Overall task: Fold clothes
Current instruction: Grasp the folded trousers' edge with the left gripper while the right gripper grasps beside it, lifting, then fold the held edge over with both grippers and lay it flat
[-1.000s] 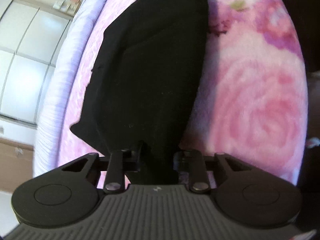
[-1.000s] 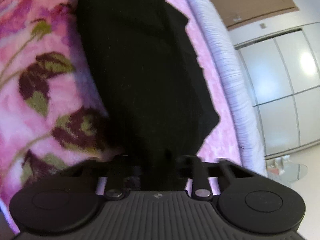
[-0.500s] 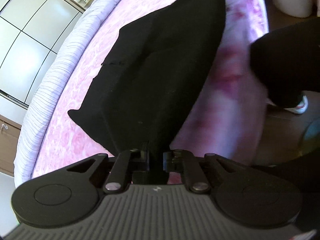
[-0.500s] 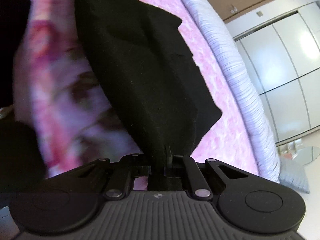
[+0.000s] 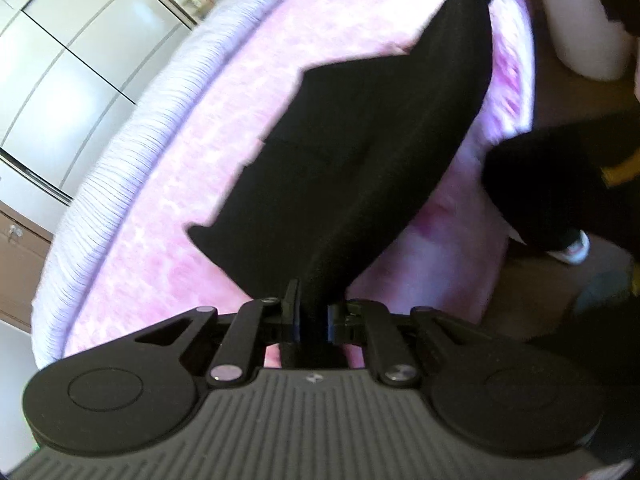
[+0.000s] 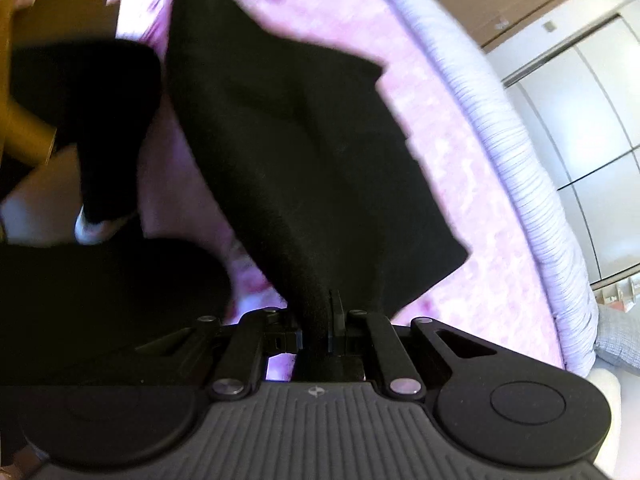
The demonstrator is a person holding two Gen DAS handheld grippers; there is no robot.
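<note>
While both tongs are clenched on cloth, a black garment (image 5: 360, 152) hangs stretched between them above a bed. The left tongs (image 5: 310, 312) pinch one bunched corner of the garment just in front of their camera, jaws nearly together with cloth between them. The right tongs (image 6: 320, 320) grip the opposite corner the same way, and they also show at the far top edge of the left view. From these two held corners the garment slopes away and down, its lower part trailing toward the pink blanket (image 5: 168, 208); whether it touches the blanket cannot be told. To do this step well, I judge the two grips should stay level and pulled gently apart, so the top edge is straight before the cloth is laid down or folded over. The blanket offers wide open room on the far side. The ribbed lilac edge of the bed (image 6: 520, 152) borders it, with pale wardrobe doors (image 6: 592, 128) beyond. On the near side, the person's dark trouser leg (image 6: 104, 120) stands close beside the bed.
</note>
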